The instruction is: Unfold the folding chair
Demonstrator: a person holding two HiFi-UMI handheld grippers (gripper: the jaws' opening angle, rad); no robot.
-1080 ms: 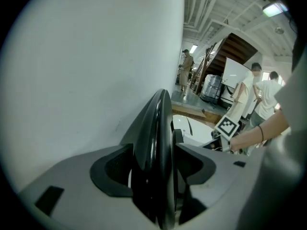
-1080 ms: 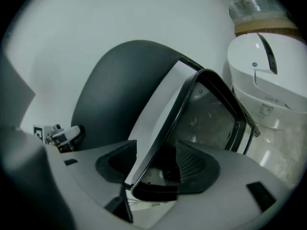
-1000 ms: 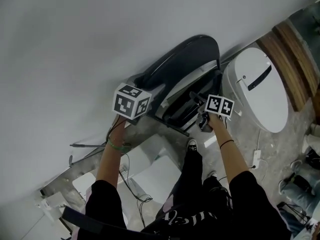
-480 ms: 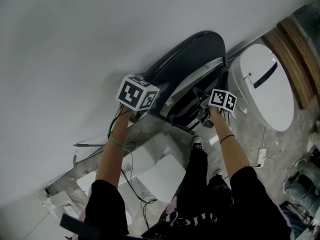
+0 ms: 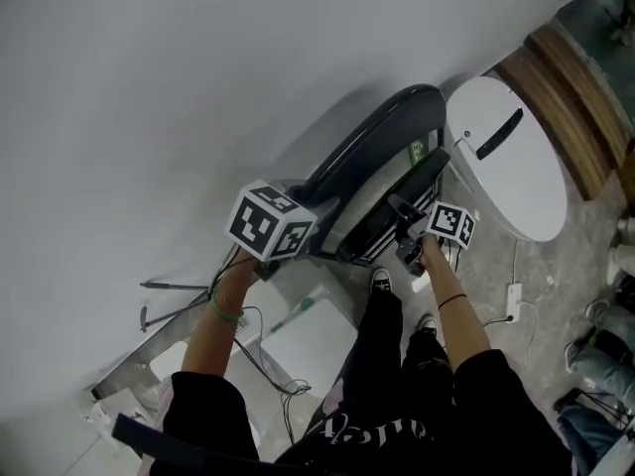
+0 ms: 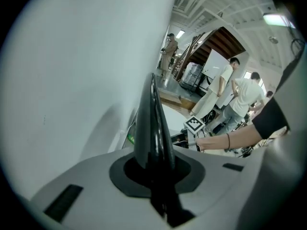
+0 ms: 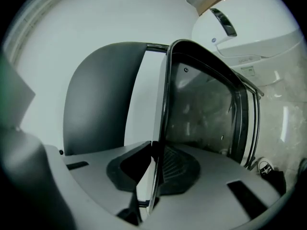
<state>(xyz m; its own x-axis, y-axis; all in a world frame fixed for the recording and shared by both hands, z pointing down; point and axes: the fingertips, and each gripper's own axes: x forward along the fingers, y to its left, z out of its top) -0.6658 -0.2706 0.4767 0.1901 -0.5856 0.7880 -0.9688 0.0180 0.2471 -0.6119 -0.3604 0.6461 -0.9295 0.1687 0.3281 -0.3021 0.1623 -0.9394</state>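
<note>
The dark folding chair (image 5: pixel 382 132) leans folded against the white wall. Its curved backrest (image 6: pixel 152 123) runs as a black edge between the closing jaws of my left gripper (image 6: pixel 157 178), whose pads press on it. In the head view the left gripper (image 5: pixel 290 194) sits at the backrest's lower left end, under its marker cube. My right gripper (image 5: pixel 410 234) is at the seat's near edge. Its jaws are closing too, and the thin rim of the seat (image 7: pixel 206 104) stands between them, clamped at the right gripper (image 7: pixel 149 176).
A white oval-topped unit (image 5: pixel 511 162) stands right of the chair, with a wooden step (image 5: pixel 566 92) beyond it. White boxes (image 5: pixel 303 340) and cables lie on the floor by my shoe (image 5: pixel 381 283). Several people (image 6: pixel 240 97) stand far off.
Both hands have shifted along the chair, the left one down and to the right in the picture. The chair sits a little differently against the wall, with a green label now showing.
</note>
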